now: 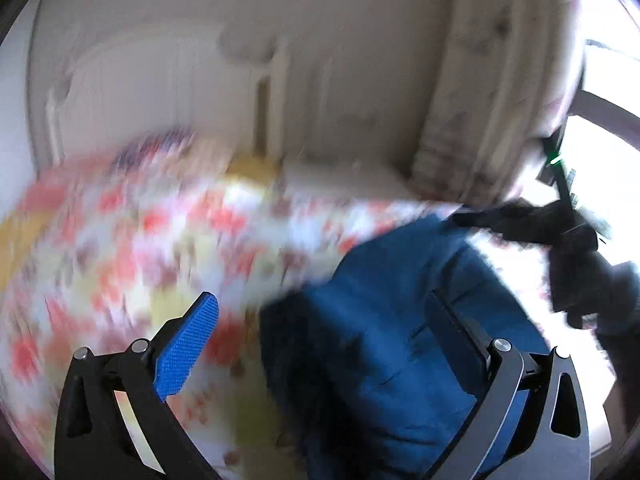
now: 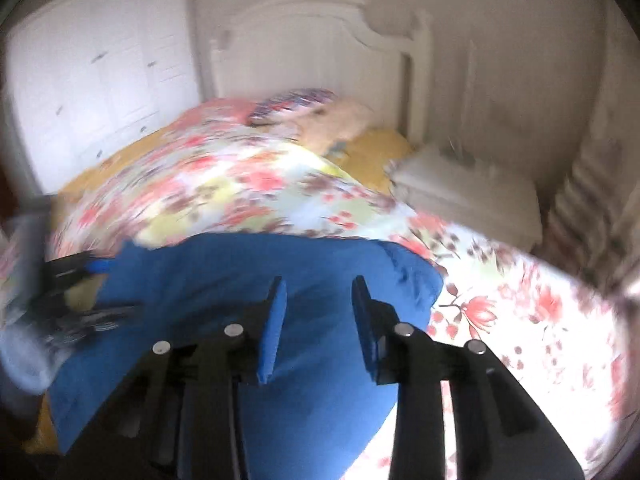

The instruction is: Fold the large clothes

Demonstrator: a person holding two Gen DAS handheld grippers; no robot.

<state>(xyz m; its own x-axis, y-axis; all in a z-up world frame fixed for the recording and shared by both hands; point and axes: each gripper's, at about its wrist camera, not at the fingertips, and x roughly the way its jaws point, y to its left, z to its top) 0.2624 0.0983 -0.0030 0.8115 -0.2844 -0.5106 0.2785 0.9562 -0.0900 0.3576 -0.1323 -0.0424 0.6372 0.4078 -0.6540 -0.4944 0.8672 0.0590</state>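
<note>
- The left gripper (image 1: 324,312), black-framed with blue ribbed pads, is standing spread wide, its fingers well apart and clasping nothing; one pad (image 1: 188,348) is showing over the bedcover while the other finger is lying against the blue cloth.
- The right gripper (image 2: 318,320), of the same black and blue make, is sitting parted as well, with a narrower gap, hovering over the cloth and pinching nothing that can be seen.
- The large blue fabric garment (image 2: 248,280) is lying bunched on the bed directly under and ahead of both grippers, its rounded fold facing the headboard.
- The floral bedcover with red and yellow-green blossoms on white (image 2: 224,184) is spreading beneath and around the garment; it is heavily blurred in the left wrist view.
- A striped pillow (image 2: 296,102) is resting near the white wooden headboard (image 2: 316,40).
- A white nightstand (image 2: 472,196) is standing just beside the bed.
- A white panelled wardrobe (image 2: 104,80) is filling the far wall.
</note>
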